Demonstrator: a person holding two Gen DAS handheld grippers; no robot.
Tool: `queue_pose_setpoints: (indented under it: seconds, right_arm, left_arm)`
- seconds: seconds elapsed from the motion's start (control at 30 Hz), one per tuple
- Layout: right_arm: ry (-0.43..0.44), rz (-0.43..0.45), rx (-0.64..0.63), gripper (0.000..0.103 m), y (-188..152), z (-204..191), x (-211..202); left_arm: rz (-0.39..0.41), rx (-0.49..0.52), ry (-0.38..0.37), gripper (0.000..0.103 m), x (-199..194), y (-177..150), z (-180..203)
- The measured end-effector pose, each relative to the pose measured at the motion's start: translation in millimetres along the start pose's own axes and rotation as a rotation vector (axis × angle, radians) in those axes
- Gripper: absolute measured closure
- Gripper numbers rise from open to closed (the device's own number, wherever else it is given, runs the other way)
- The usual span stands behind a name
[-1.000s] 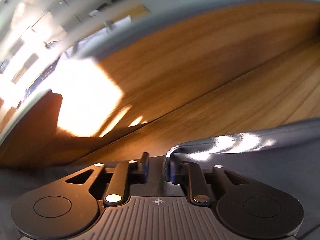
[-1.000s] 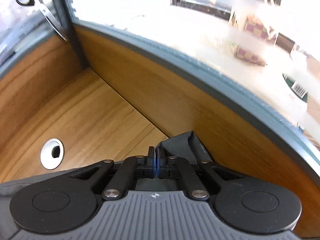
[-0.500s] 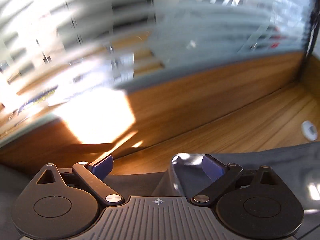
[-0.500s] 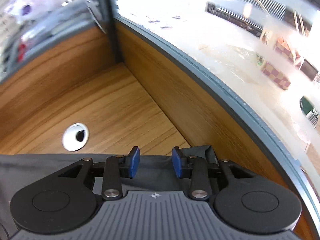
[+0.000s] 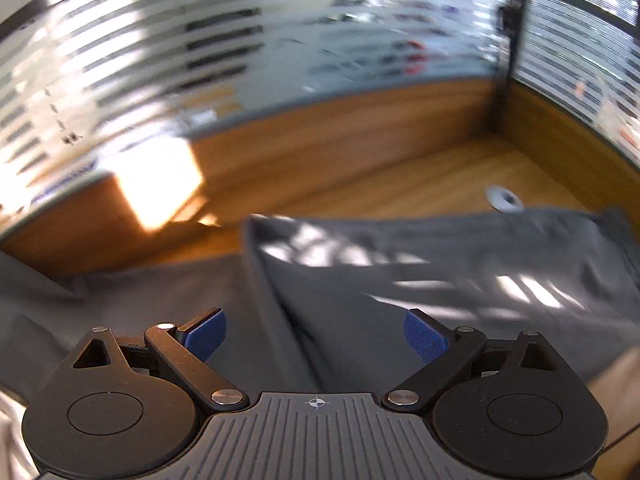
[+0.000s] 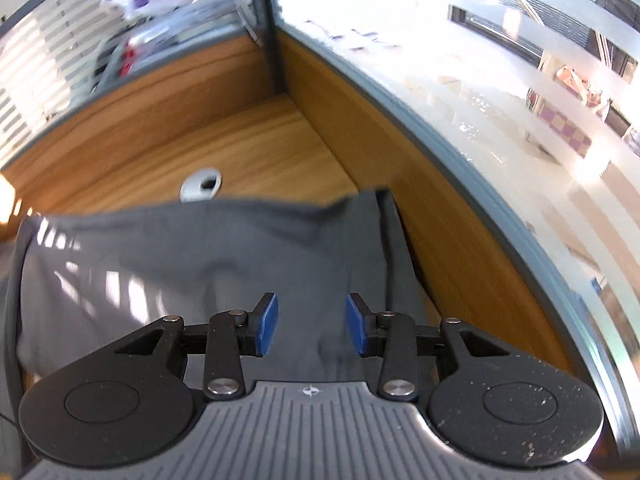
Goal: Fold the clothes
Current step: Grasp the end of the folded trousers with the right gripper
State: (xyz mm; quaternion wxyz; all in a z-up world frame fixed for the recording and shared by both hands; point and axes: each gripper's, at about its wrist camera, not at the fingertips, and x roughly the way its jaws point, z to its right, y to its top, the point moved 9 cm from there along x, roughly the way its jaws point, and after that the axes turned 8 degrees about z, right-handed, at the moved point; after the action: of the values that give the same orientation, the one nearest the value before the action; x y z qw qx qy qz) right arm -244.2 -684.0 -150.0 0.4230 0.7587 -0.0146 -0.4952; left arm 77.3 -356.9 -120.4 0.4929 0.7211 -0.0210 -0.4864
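Both tools stand spread with nothing between their blue pads: the left tool (image 5: 316, 334) and the right tool (image 6: 311, 323) hang over the grey garment (image 6: 200, 248), which lies folded on the wooden desk (image 6: 256, 148), its far edge touching a round cable hole (image 6: 201, 185).

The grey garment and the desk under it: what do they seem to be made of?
Grey garment: seemingly thin, smooth woven fabric, matte; it lies in soft folds. Desk: wood or wood-look laminate, with visible grain streaks and a slight sheen.
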Motion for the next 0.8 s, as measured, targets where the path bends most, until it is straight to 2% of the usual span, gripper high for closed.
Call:
queue_pose_setpoints:
  seconds: [0.1, 0.17, 0.37, 0.5, 0.53, 0.67, 0.73, 0.8]
  right_arm:
    - [0.022, -0.016, -0.029, 0.059, -25.6, 4.1, -16.9]
    - [0.041, -0.026, -0.057, 0.054, -42.0, 5.0, -25.6]
    - [0.137, -0.08, -0.22, 0.049, -70.5, -10.1, -24.9]
    - [0.187, -0.099, -0.302, 0.049, -66.2, -20.4, -11.5]
    - [0.205, -0.099, -0.325, 0.049, -63.9, -23.9, -8.1]
    - [0.36, -0.11, -0.436, 0.049, -54.8, -52.9, 6.3]
    - [0.417, -0.142, -0.474, 0.049, -53.9, -63.9, 18.6]
    - [0.439, -0.153, -0.527, 0.049, -51.2, -73.7, 28.4]
  left_arm:
    - [-0.011, -0.012, -0.039, 0.007, -7.8, -19.0, 26.6]
    - [-0.013, -0.016, -0.062, 0.007, -13.6, -31.1, 43.6]
    - [-0.012, -0.025, -0.107, 0.007, -32.8, -67.3, 87.1]
    - [-0.015, -0.037, -0.122, 0.008, -39.5, -88.1, 111.3]
    - [-0.021, -0.045, -0.12, 0.011, -39.5, -93.7, 117.4]
    - [-0.041, -0.084, -0.093, 0.013, -37.0, -111.8, 136.8]
    - [-0.041, -0.098, -0.084, 0.013, -37.0, -117.4, 143.4]
    - [-0.039, -0.115, -0.077, 0.013, -37.2, -122.5, 149.3]
